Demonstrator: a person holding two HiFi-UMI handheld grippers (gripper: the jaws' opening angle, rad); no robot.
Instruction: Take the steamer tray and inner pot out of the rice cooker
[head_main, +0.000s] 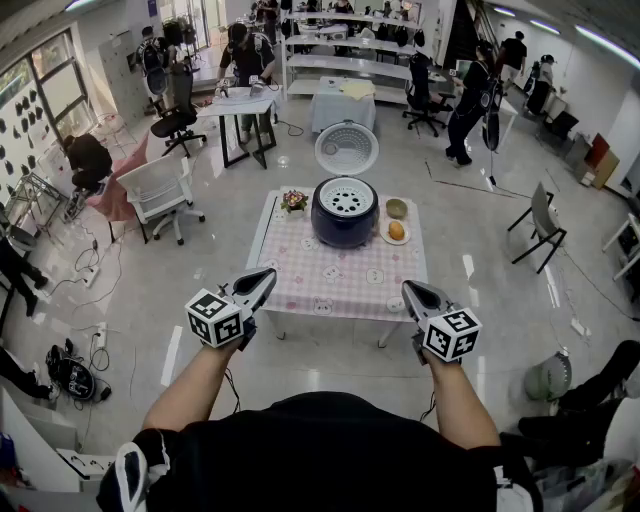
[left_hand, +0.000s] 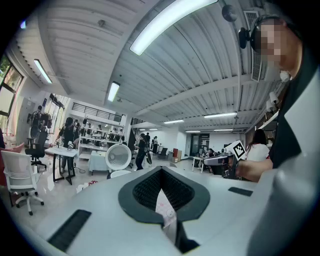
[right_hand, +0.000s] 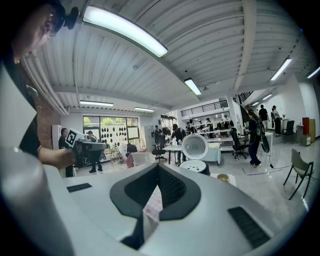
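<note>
Rice cooker (head_main: 345, 228) untouched — L+R jaws together

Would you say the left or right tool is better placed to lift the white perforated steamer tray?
Right, marginally: the right tool sits nearer the white perforated steamer tray in the navy rice cooker. Both it and the left tool are shut.
</note>
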